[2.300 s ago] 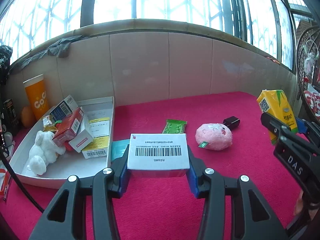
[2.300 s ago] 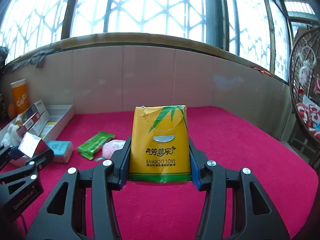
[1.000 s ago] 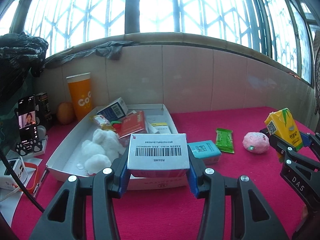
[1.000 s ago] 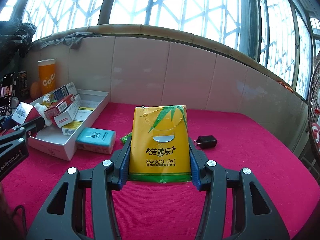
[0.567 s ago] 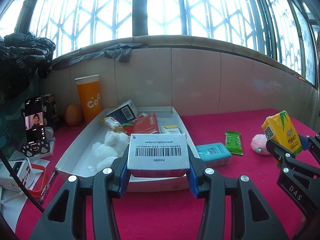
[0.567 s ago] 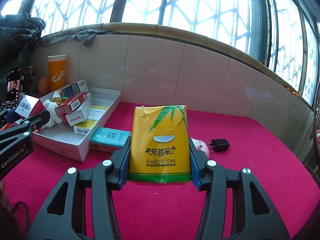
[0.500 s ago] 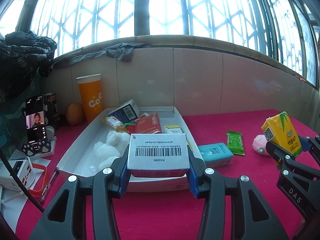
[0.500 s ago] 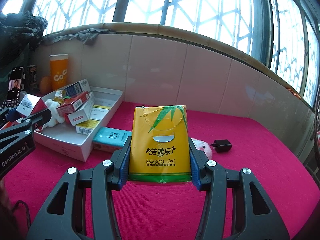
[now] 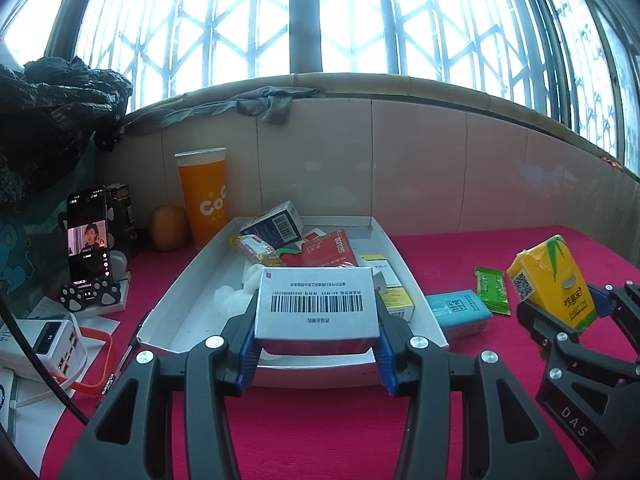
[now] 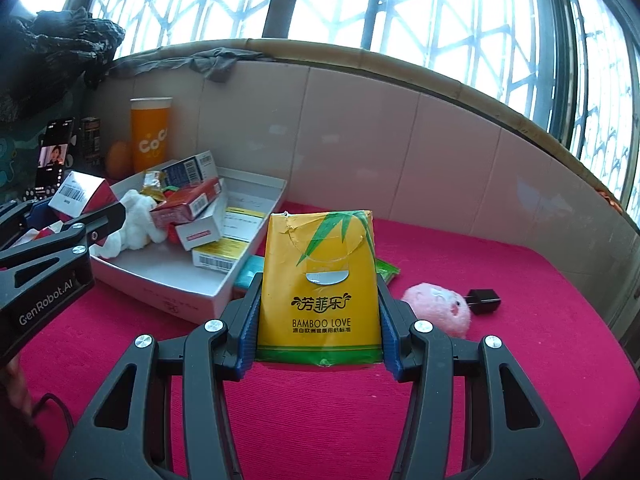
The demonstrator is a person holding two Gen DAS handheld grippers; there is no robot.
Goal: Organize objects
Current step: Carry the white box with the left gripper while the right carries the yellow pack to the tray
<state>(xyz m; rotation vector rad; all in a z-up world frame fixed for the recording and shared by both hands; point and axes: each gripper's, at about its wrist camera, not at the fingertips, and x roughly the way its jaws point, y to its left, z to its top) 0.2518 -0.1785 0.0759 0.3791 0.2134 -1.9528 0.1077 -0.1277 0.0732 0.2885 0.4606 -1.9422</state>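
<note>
While our left gripper [image 9: 318,320] clamps the barcoded box [image 9: 318,306] at the white tray's [image 9: 168,300] near rim, our right gripper [image 10: 319,320] clamps the yellow pack [image 10: 319,276] above the red cloth [image 10: 500,380]; both are held aloft.

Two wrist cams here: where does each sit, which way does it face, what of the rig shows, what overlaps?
Left wrist: on the left gripper, looking along its fingers at the white tray; its pads clamp a barcoded box; the right gripper shows at the right edge.
Right wrist: on the right gripper, facing the red cloth and tiled wall; its pads clamp a yellow tissue pack; the left gripper enters at left.
Shared: tray, both held items, orange cup, phone, teal pack.
</note>
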